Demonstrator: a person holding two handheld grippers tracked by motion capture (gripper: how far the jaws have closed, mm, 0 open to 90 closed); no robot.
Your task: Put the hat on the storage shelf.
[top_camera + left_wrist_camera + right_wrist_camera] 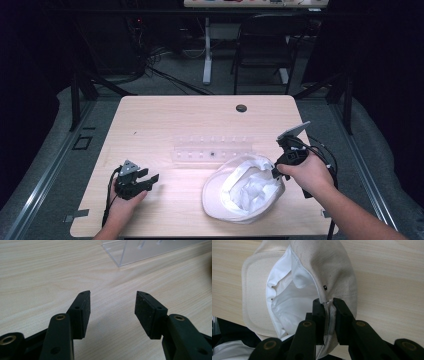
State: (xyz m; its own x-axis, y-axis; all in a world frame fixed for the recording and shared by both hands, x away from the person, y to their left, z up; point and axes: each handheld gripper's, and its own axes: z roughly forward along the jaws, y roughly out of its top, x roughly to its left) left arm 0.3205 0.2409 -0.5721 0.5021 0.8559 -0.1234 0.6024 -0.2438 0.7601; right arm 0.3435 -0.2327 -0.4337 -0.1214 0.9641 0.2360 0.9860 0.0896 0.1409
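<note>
**Thin pinch on the cap rim, idle tool at lower left**

Lower left of the high view: left gripper (150,179) held low over the pale wood-grain table (165,115), jaws apart with nothing between the pads (83,312), bare tabletop under them in the left gripper view. Upper middle of that view: corner of the clear acrylic rack with a row of small holes (130,252), lying just above centre in the high view (212,148), close behind the cap.

Lower centre-right of the high view: cream cotton cap with a stiff brim and white lining (245,187), upside down on the table, lining crumpled and facing up. Right of centre: right gripper (274,172), jaws pressed together on the cap's back rim, fabric bunched between them in the right gripper view (328,305).

Likely trouble, judged from this: only a narrow fold of cloth clamped, so a quick lift could pull the rim free and drop the cap. Soft crown likely to sag or fold over with one-sided support. A swing toward the top of the frame could knock the light rack.

Count: one cap, one rack, two grippers, one table.
</note>
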